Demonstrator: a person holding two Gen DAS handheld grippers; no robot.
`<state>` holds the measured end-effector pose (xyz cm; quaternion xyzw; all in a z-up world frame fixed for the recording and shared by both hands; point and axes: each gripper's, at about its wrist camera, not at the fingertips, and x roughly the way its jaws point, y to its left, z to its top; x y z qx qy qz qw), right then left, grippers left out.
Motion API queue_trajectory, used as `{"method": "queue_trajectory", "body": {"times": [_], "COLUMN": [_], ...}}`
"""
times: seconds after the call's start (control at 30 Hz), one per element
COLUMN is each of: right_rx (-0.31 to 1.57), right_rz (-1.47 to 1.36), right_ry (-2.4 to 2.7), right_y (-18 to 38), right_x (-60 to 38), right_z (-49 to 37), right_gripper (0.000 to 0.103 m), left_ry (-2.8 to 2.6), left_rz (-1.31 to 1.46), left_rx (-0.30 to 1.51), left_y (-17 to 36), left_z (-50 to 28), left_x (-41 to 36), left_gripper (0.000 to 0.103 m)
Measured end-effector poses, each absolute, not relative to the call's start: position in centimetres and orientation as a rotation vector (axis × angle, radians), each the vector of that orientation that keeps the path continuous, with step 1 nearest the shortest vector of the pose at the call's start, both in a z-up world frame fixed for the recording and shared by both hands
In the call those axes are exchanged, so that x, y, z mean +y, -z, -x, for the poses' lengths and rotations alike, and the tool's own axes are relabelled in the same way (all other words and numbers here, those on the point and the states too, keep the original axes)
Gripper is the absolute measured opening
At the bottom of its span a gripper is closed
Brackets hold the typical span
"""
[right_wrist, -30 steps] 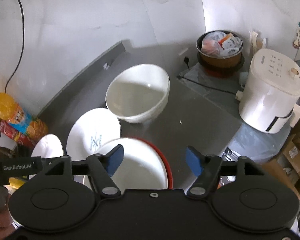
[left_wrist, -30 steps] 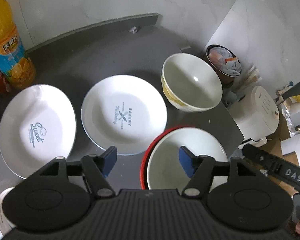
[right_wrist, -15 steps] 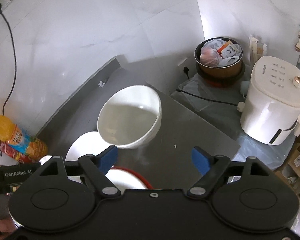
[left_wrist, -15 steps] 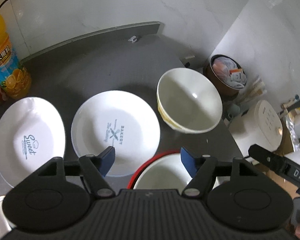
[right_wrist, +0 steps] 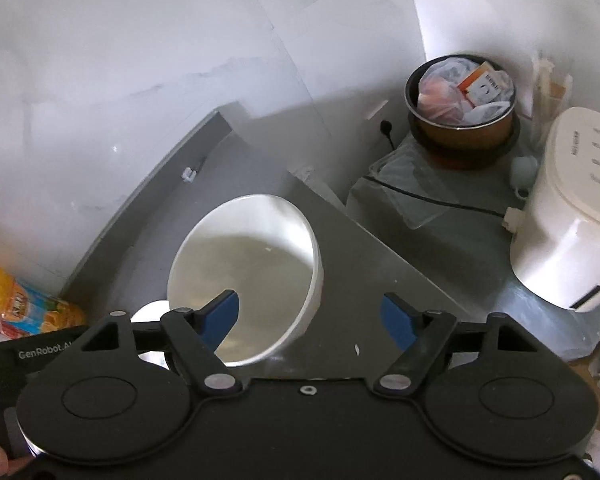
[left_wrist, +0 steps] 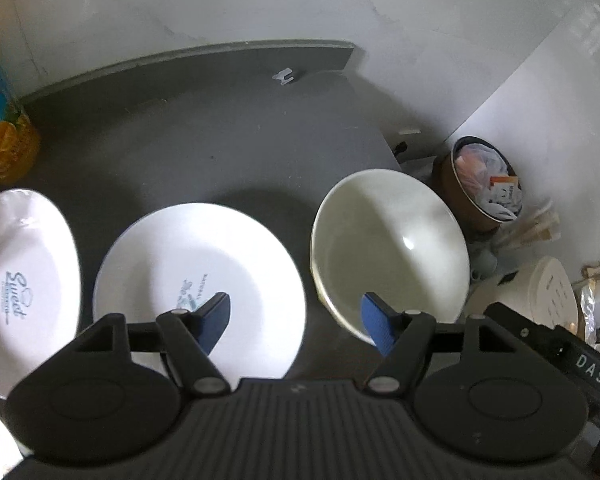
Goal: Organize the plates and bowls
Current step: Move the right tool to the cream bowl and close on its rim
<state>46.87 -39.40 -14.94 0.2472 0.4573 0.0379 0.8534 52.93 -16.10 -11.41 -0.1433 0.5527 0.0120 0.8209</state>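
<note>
The cream bowl [left_wrist: 388, 248] sits upright near the grey counter's [left_wrist: 220, 136] right edge, ahead of both our grippers. Our left gripper [left_wrist: 296, 316] and right gripper [right_wrist: 310, 318] are spread wide, empty. Two white plates [left_wrist: 196, 268] lie left of it, with a juice bottle [left_wrist: 0, 120] beyond.

juice bottle [left_wrist: 4, 120] cropped at left edge, plate [left_wrist: 196, 280] lettering blurred (partly behind fingers [left_wrist: 216, 316])

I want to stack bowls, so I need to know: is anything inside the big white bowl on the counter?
The white bowl looks empty: bare glazed inside in both wrist views. The right gripper finger covers a small part of its near interior, so that patch cannot be checked.
</note>
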Motion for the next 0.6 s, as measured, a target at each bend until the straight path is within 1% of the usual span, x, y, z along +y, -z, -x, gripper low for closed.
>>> {"method": "queue_trajectory", "body": {"times": [0.17,0.33,0.4,0.5,0.57,0.6], "right_rx": [1.017,1.064,1.071,1.085,1.089,1.095], "right_rz": [-0.505,-0.526,-0.538,-0.526,-0.507,-0.507], "right_ry": [-0.11,-0.126,-0.137,-0.148,-0.156,-0.162], "right_y": [16.9,18.7,19.1,19.7,19.9,20.1], "right_x": [-38.9,-38.6,-38.6,-38.3,-37.9,-37.8], "right_z": [-48.9,-50.7,-51.1,-51.9,-52.3,-52.5], "right_gripper": [0.071,0.06,0.054,0.051,0.047,0.044], "left_ry": [-0.051,-0.078,-0.084,-0.09,-0.093,-0.097], "left_rz": [0.326,0.341,0.343,0.356,0.381,0.389], "left_rx": [1.211,1.238,1.239,1.244,1.257,1.263], "left_y": [13.3,14.9,15.3,15.8,16.2,16.5], "left_z": [-54.7,-56.0,-56.2,-56.4,-56.6,-56.6], "left_x": [-16.5,-16.8,-16.9,-16.9,-16.8,-16.8], "left_gripper": [0.07,0.067,0.066,0.058,0.044,0.041]}}
